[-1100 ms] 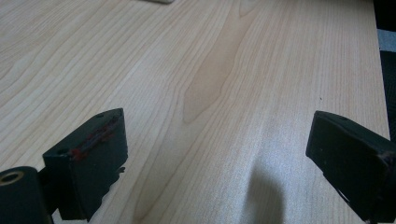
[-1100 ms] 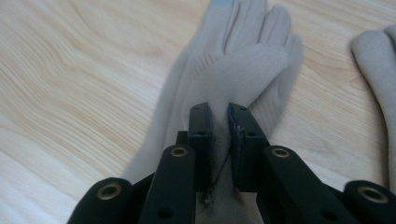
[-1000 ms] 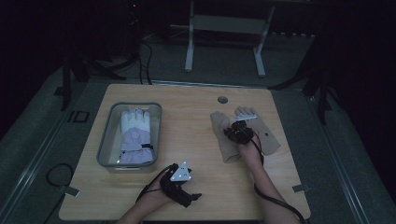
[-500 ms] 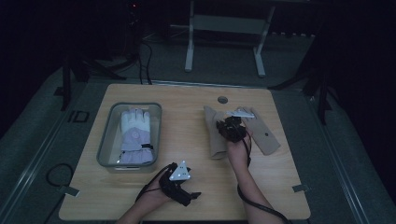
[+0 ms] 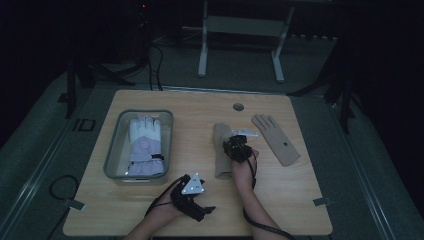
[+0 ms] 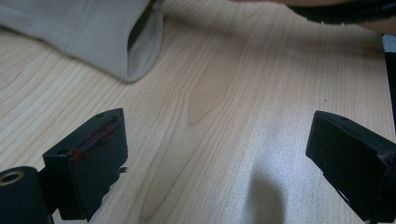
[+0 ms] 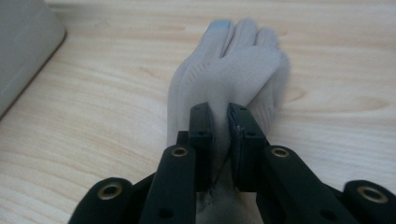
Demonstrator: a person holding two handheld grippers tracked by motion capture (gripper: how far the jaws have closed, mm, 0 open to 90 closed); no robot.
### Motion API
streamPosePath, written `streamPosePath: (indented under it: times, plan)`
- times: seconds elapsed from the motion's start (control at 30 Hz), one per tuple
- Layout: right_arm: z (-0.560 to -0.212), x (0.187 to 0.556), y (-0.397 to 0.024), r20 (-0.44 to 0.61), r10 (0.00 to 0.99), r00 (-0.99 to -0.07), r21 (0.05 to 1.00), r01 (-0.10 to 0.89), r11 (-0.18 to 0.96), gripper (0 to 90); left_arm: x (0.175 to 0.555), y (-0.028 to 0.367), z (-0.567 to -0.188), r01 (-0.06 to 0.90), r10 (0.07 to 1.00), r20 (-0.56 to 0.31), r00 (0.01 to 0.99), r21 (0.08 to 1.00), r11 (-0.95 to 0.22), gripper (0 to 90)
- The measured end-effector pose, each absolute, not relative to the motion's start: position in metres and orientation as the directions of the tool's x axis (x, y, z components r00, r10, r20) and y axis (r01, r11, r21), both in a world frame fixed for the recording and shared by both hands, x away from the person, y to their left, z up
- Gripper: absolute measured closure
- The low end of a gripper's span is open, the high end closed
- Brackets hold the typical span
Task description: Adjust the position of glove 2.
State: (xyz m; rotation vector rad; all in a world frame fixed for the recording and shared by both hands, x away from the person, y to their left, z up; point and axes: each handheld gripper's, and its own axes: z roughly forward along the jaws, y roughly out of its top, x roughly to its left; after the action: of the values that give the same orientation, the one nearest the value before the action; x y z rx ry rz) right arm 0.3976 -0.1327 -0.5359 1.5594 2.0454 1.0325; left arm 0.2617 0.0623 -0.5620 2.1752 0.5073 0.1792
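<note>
- High view first: the right gripper (image 5: 236, 146) sits mid-table on the pale wooden table (image 5: 200, 107), clamped onto a beige knitted glove (image 5: 221, 157) that lies lengthwise under it, cuff toward the person.
- Right gripper view confirms it: the two black jaws are pinched nearly together with a fold of that beige fabric caught between them, the glove's fingertips pointing away across the wood.
- Off to the right of that glove, well apart, its partner — a second flat beige glove (image 5: 276, 138) — lies spread with fingers toward the far edge.
- Between the two, just beyond the right gripper, a small pale strip (image 5: 245, 132) rests on the table; what it is cannot be told.
- Over on the left, a clear rectangular plastic tray (image 5: 116, 150) holds a white-and-lavender padded winter glove (image 5: 143, 146), fingers toward the far side.
- The left gripper (image 5: 200, 212) rests near the table's front edge, grey three-cornered plate on top.
- Left gripper view: jaws spread wide, nothing but bare wood between them, and the beige glove's open cuff in sight beyond at the upper left.
</note>
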Motion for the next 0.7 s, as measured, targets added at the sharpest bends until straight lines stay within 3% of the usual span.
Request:
streamPosePath:
  times: [0.23,0.37,0.7]
  plan:
    - [-0.555,0.399,-0.126,0.135,0.921,-0.366,0.706,0.687,0.17,63.3,0.261,0.062,-0.562,0.293,0.415,-0.052,0.908,0.787,-0.543,5.7]
    - [-0.549,0.397,-0.127,0.116,0.918,-0.379,0.716,0.673,0.187,57.6,0.262,0.063,-0.562,0.298,0.415,-0.061,0.908,0.789,-0.537,5.7]
    - [-0.518,0.394,-0.161,0.079,0.897,-0.435,0.754,0.614,0.232,52.5,0.261,0.061,-0.564,0.294,0.413,-0.055,0.909,0.787,-0.543,5.7]
